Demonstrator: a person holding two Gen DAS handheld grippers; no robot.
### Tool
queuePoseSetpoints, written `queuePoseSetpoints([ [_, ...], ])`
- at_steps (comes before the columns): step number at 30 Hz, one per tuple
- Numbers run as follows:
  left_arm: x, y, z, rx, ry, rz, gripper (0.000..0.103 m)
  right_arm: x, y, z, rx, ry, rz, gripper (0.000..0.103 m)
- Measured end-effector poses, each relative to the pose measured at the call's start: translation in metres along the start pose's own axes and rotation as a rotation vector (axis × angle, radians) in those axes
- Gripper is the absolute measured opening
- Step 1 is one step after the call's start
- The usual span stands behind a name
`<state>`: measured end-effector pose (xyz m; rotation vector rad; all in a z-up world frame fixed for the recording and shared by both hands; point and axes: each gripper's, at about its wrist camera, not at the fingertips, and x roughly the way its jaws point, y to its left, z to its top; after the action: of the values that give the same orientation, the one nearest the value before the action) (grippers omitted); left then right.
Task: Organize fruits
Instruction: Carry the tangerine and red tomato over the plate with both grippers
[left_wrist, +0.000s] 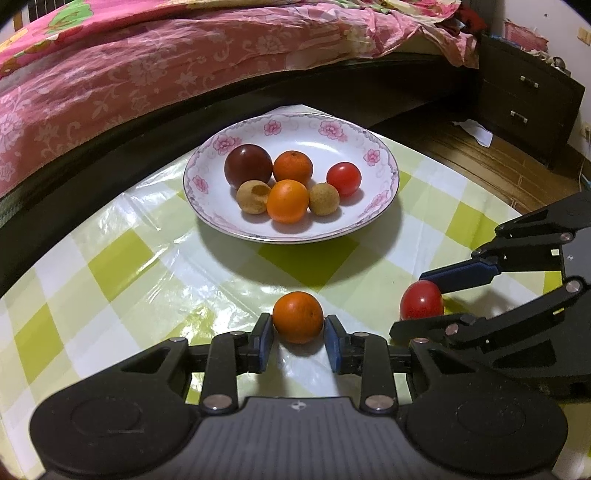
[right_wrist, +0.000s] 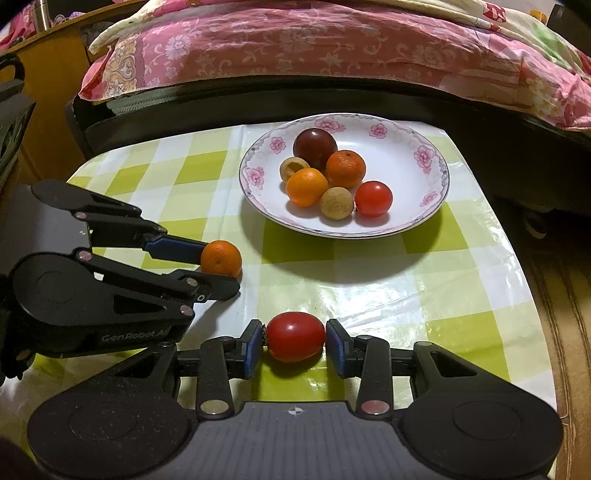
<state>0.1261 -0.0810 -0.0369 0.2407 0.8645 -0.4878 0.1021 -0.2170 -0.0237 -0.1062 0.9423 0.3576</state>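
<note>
Grippers low over the table, left gripper (left_wrist: 298, 341) clamped on orange (left_wrist: 297, 316), right gripper (right_wrist: 294, 346) on tomato (right_wrist: 295, 336).

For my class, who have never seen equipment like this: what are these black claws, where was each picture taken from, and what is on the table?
Each black claw is a hand-held gripper; a person carries one in each hand, with a camera looking along its fingers. One picture comes from the left gripper, whose jaws sit on either side of a small orange. The other comes from the right gripper, closed around a red tomato. Both fruits sit on the checked tablecloth. Behind them, a flowered plate already holds six small fruits. A bed stands beyond.
</note>
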Motion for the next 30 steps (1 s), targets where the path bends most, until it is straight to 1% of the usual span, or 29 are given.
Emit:
queuePoseSetpoints([
  [2, 0.001, 0.000, 0.001, -0.004, 0.001, -0.001, 0.039, -0.001, -0.001, 0.000, 0.008, 0.005, 0.006, 0.037],
  [6, 0.002, 0.001, 0.002, -0.006, -0.003, -0.001, 0.039, -0.001, 0.000, -0.001, 0.001, 0.005, 0.003, 0.036],
  [8, 0.003, 0.000, 0.002, -0.006, -0.005, 0.000, 0.039, -0.001, 0.000, 0.000, 0.004, 0.010, 0.001, 0.036],
  [10, 0.003, 0.001, 0.003, -0.009, -0.005, -0.001, 0.039, -0.002, -0.001, 0.000, 0.012, 0.012, 0.007, 0.032],
  [17, 0.001, -0.002, 0.004, 0.003, 0.017, 0.012, 0.037, -0.004, -0.003, -0.002, 0.042, 0.014, 0.011, 0.031],
  [22, -0.008, -0.009, 0.003, -0.020, 0.029, 0.028, 0.036, -0.006, -0.003, -0.002, 0.075, 0.018, 0.016, 0.031],
  [25, -0.016, -0.012, 0.006, -0.030, 0.010, 0.045, 0.036, -0.013, -0.001, 0.002, 0.075, -0.001, 0.008, 0.031],
  [28, -0.023, -0.008, 0.013, -0.065, -0.019, 0.042, 0.036, -0.020, -0.003, 0.007, 0.104, -0.028, 0.001, 0.031],
  [30, -0.027, -0.006, 0.017, -0.065, -0.038, 0.049, 0.035, -0.025, -0.003, 0.011, 0.112, -0.049, -0.006, 0.031],
])
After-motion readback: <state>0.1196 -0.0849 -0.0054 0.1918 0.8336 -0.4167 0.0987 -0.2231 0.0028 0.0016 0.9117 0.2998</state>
